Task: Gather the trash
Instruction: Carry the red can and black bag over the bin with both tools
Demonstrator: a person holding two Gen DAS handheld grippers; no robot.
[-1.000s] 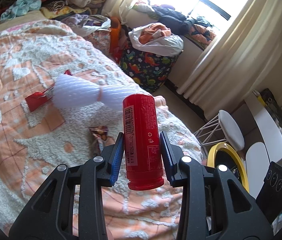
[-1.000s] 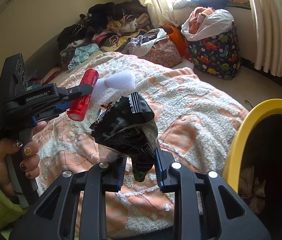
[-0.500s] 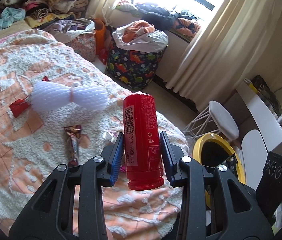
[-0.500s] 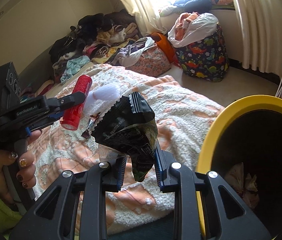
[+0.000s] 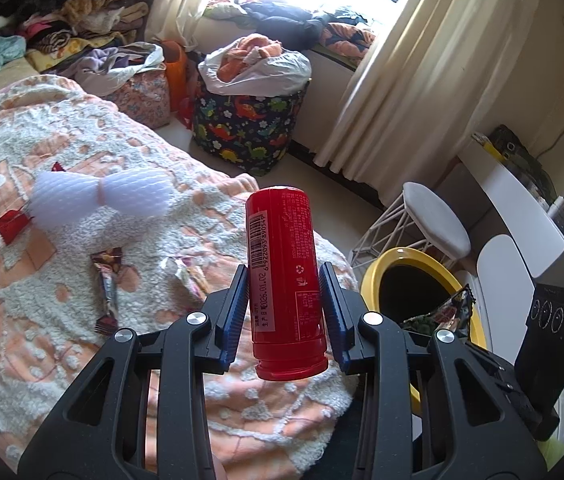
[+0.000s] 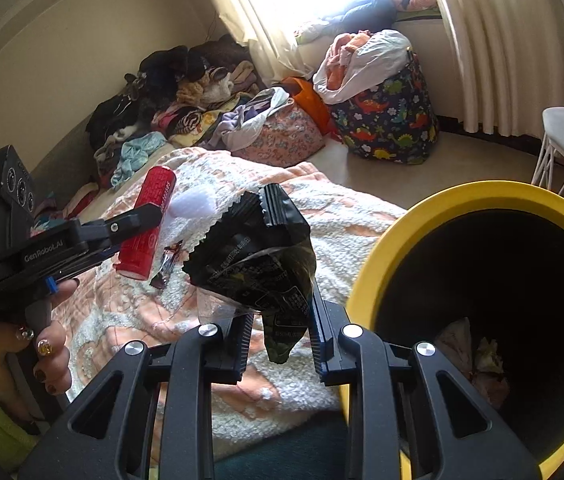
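Observation:
My left gripper (image 5: 283,316) is shut on a red can (image 5: 283,276), held upright above the bed's edge; the same red can (image 6: 148,224) shows at left in the right wrist view, in the left gripper (image 6: 138,216). My right gripper (image 6: 280,336) is shut on a crumpled black snack bag (image 6: 258,260), just left of the yellow-rimmed bin (image 6: 385,248). That yellow-rimmed bin (image 5: 373,276) stands beside the bed, with the black snack bag (image 5: 441,312) over its rim. On the blanket lie a brown candy wrapper (image 5: 108,284), a red wrapper (image 5: 10,224), a torn clear wrapper (image 5: 188,276) and a white foam net (image 5: 98,198).
A dinosaur-print basket (image 5: 250,124) full of clothes stands by the window. A white wire stool (image 5: 429,220) is beyond the bin, and a white desk (image 5: 521,208) is at right. Clothes are piled along the far wall (image 6: 186,92). The bin holds some crumpled trash (image 6: 477,360).
Both grippers have swung to the right with their loads. The bin has come closer and fills more of the right wrist view; the bed has slid left in both views.

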